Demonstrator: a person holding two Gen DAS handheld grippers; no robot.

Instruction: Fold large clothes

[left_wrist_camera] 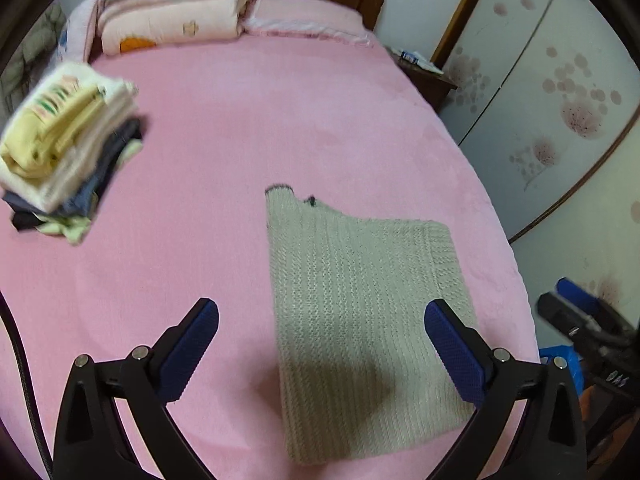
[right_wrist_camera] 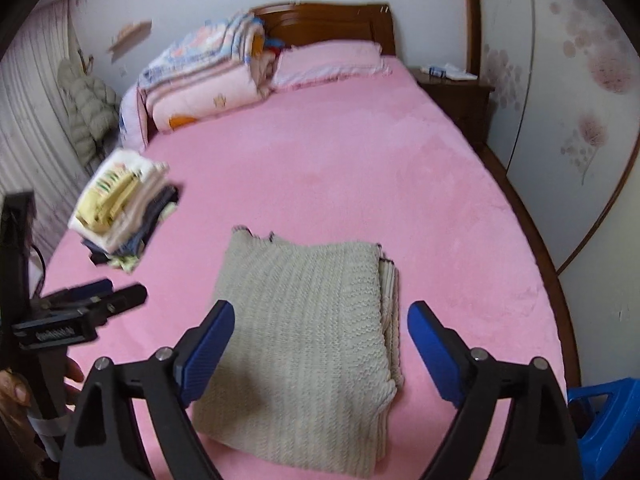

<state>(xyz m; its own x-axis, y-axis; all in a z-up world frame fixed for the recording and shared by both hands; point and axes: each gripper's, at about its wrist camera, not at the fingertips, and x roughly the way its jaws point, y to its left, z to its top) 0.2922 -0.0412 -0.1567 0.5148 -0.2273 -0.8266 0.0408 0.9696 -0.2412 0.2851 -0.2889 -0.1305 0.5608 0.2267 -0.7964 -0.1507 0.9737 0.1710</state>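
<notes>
A grey-beige knitted sweater lies folded into a thick rectangle on the pink bed, near its front edge. My left gripper hangs open above the bed, its blue pads spread wide over the sweater's left part, holding nothing. My right gripper is open too, raised above the sweater with nothing between its pads. The left gripper also shows at the left edge of the right wrist view, with a hand on its handle. The right gripper's body shows at the right edge of the left wrist view.
A stack of folded clothes sits on the bed's left side. Folded quilts and a pink pillow lie by the wooden headboard. A nightstand and wardrobe doors stand right. A blue stool is at the lower right.
</notes>
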